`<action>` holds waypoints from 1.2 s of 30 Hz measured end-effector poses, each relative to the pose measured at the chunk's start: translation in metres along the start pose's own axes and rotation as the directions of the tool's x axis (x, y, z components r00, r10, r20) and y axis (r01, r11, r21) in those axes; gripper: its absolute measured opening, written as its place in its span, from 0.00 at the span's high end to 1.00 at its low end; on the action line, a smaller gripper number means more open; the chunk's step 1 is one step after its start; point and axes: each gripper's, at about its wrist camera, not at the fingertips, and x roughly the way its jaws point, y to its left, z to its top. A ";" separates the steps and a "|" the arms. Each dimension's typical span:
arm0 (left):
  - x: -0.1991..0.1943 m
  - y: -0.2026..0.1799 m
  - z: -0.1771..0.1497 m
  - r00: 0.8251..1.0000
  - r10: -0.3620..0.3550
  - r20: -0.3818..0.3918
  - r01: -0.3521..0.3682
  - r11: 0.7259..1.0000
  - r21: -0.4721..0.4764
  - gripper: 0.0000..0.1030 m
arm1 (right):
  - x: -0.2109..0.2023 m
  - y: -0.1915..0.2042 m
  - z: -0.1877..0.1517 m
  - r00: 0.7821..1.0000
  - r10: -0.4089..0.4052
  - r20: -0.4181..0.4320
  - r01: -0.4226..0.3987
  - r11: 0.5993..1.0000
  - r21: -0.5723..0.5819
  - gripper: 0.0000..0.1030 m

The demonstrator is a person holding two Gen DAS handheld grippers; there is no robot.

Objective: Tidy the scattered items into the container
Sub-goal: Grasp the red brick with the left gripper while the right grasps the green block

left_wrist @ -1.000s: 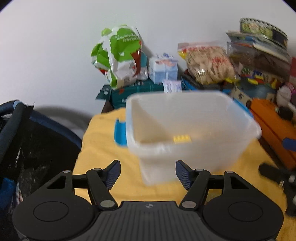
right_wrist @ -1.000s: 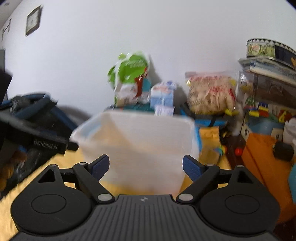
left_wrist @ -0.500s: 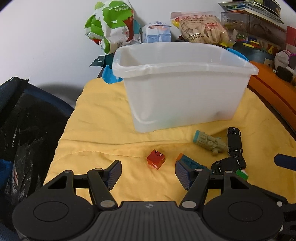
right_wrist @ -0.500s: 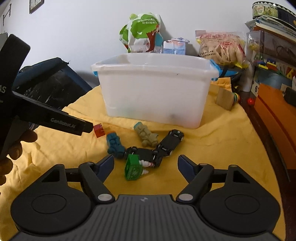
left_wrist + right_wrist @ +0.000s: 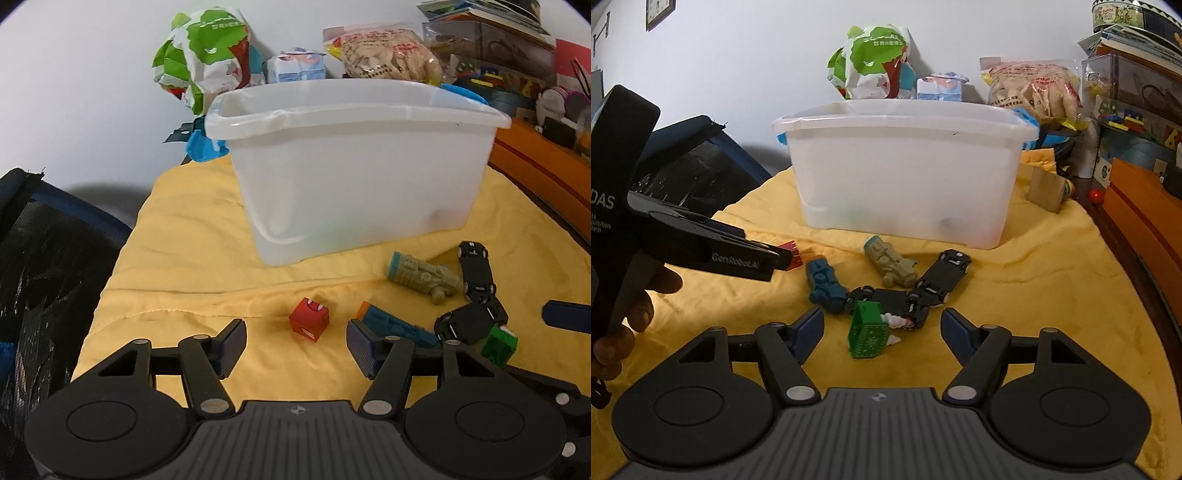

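A translucent white tub point(image 5: 351, 177) point(image 5: 905, 177) stands on a yellow cloth point(image 5: 192, 236). In front of it lie a red cube point(image 5: 309, 319), a blue toy train point(image 5: 395, 325) point(image 5: 825, 282), a beige toy train point(image 5: 424, 277) point(image 5: 890, 264), two black toy cars point(image 5: 476, 269) point(image 5: 886, 299) and a green block point(image 5: 868, 330) point(image 5: 498, 343). My left gripper point(image 5: 295, 338) is low over the cloth, its jaws closing around the red cube without touching it. My right gripper point(image 5: 882, 325) straddles the green block, jaws closing, pads clear of it.
A black mesh seat point(image 5: 44, 266) borders the cloth on the left. An orange box point(image 5: 543, 170) lines the right side. Snack bags point(image 5: 871, 62) and cartons stand behind the tub against the wall. A wooden block point(image 5: 1047, 188) sits right of the tub.
Both grippers have dropped from above the tub down to the cloth in front of it. The scattered toys have come into view, and both pairs of jaws have narrowed.
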 end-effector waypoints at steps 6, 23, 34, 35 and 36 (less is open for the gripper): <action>0.006 -0.005 0.004 1.000 -0.015 0.013 0.014 1.000 0.019 0.38 | 0.009 0.001 -0.003 1.000 -0.002 -0.019 0.002 1.000 0.019 0.37; 0.021 0.005 0.008 1.000 -0.022 -0.017 0.021 0.999 -0.048 0.52 | 0.015 0.000 -0.004 1.000 0.004 -0.025 -0.003 0.999 0.053 0.39; 0.039 -0.001 0.004 0.999 -0.018 -0.032 0.017 0.999 -0.042 0.68 | 0.027 -0.001 -0.004 0.999 -0.001 -0.035 0.003 0.998 0.058 0.53; 0.040 -0.002 0.003 0.999 -0.018 -0.031 0.017 0.999 -0.034 0.71 | 0.029 0.000 -0.004 0.999 0.003 -0.039 -0.001 0.998 0.058 0.55; 0.041 -0.003 0.002 0.999 -0.018 -0.031 0.017 0.999 -0.027 0.74 | 0.031 0.001 -0.004 0.999 0.005 -0.044 -0.003 0.999 0.054 0.56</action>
